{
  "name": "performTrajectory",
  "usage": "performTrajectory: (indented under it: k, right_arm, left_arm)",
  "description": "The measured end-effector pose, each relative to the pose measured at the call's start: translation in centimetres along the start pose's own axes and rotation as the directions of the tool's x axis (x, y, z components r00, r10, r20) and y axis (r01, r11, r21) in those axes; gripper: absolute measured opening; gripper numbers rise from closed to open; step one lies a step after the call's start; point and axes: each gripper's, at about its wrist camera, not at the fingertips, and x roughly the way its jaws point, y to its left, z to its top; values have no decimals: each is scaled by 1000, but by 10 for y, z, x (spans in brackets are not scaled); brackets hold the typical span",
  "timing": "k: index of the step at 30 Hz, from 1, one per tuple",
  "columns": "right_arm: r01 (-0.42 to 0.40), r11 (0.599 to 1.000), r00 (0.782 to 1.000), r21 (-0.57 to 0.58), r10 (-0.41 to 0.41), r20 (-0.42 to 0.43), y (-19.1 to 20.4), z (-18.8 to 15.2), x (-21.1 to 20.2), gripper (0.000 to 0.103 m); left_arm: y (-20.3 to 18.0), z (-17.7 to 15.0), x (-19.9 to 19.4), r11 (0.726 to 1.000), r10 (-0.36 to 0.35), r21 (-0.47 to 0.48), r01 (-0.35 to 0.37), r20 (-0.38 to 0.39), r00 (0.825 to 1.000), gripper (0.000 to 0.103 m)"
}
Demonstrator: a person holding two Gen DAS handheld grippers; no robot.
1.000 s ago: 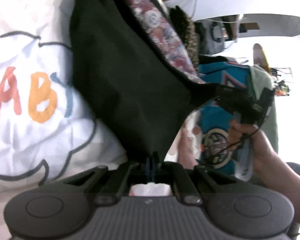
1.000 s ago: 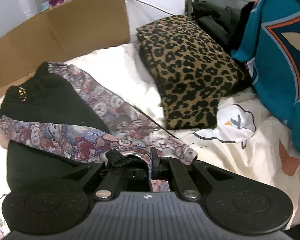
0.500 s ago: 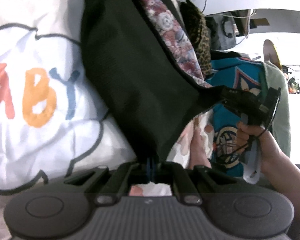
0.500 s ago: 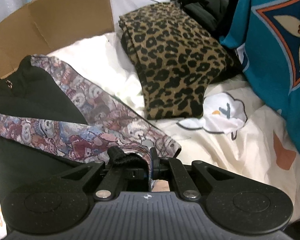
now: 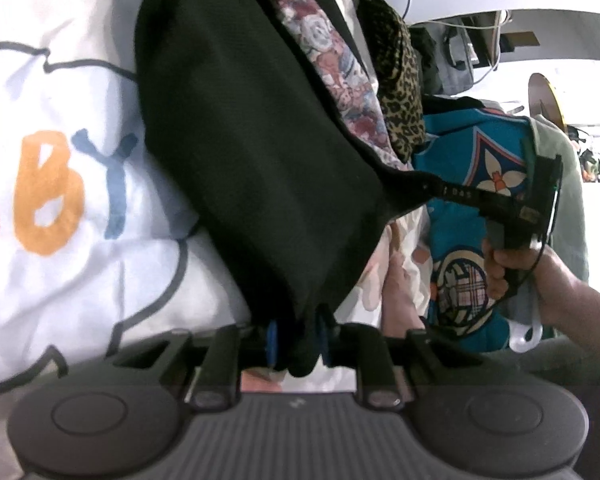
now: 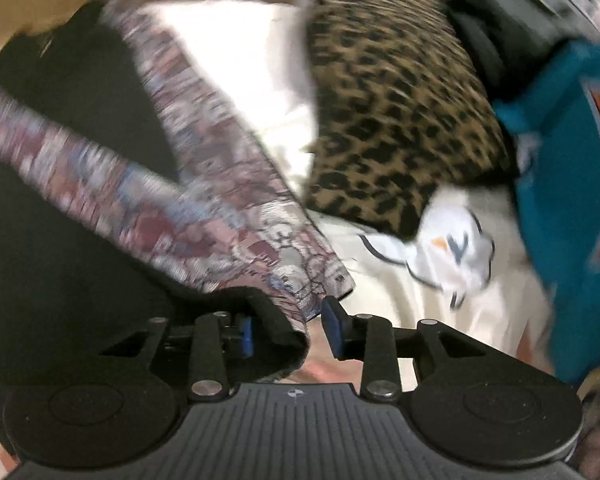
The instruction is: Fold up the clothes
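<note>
The left gripper (image 5: pixel 296 340) clenches the black garment with floral-patterned lining (image 5: pixel 252 128), spread over the white printed bedsheet (image 5: pixel 60 184). The right gripper (image 6: pixel 288 332) is released, its blue pads parted around the hem.

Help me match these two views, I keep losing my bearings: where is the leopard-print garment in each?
Left wrist: the leopard-print garment sits upper right of centre, a narrow strip beyond the floral-trimmed black garment.
Right wrist: it fills the upper centre-right, lying on the white bedding.
Shared landmark: the teal garment right beside it.
</note>
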Motion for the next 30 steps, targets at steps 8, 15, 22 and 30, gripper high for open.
performTrajectory:
  k: [8,15,22,30]
  right_arm:
    - [22,952,1000,-305,-19,12,24,19,-8,38]
    - [3,912,1000,-410,0,8,28,30,-8,3]
    - [-10,944,1000,-331,17,17,1,44,-5,2]
    - [-207,915,977,-348,175,-121,-10,69,9,2]
  left_arm:
    - [1,-2,-3,1000,6,11,-6,8,1000,20]
    - [1,0,3,1000,1,1,-1,-7,1000,2]
    - [-4,-6,-1,998,39,59,-38,-24,999,2]
    - [-3,-12,-7,997,69,46,-68,-14,998,2]
